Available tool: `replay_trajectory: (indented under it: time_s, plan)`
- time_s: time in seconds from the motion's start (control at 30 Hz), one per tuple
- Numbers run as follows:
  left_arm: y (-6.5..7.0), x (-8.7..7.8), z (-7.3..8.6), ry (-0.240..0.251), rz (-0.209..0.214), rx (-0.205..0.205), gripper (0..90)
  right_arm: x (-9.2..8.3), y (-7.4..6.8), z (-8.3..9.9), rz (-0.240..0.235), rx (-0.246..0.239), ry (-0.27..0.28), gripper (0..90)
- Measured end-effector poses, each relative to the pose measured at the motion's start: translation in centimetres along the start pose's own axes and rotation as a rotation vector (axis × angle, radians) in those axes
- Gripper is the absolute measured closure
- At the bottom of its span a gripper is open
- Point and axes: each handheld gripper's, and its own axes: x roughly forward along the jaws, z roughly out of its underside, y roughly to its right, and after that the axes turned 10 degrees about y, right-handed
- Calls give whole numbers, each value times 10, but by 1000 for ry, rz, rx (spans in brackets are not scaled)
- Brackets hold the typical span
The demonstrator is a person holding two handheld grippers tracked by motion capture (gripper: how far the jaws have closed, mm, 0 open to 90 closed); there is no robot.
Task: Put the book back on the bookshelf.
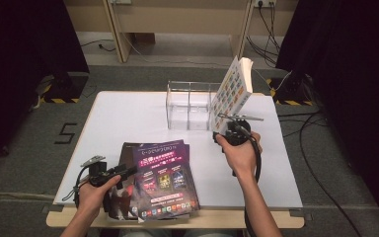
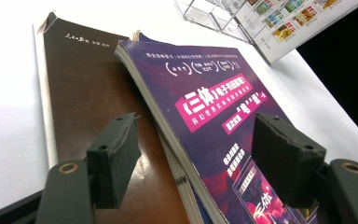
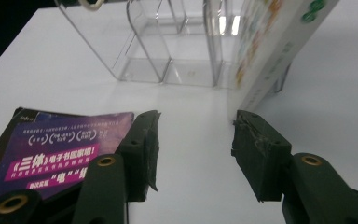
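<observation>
Two books lay stacked at the near edge of the white worktop [image 1: 128,111], the purple book [image 1: 164,177] over a brown book [image 2: 81,93], with bare surface behind them. The left gripper [image 1: 121,173] sat low, jaws wide apart across the purple cover's edge, holding nothing. The right gripper [image 1: 234,129] stood open and empty beside the white book [image 1: 232,89], which leaned against the clear organizer [image 1: 188,104].
</observation>
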Motion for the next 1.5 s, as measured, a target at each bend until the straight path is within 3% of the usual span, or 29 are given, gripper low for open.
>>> replay_trajectory:
  time_s: [0.53,0.67,0.8,0.9,1.5]
  plan:
    - [3,13,-3,-25,-20,5,303,38,-21,41,-97,7,-119,506]
    - [2,18,-6,-26,-28,1,302,45,-27,48,-153,-8,-149,526]
    - [2,22,-4,-35,-30,-8,302,52,-35,53,-186,7,-170,529]
    - [2,23,-4,-39,-29,-9,304,59,-40,57,-202,-8,-185,529]
    - [2,31,-2,-59,-17,-10,344,90,-53,66,-228,-28,-267,515]
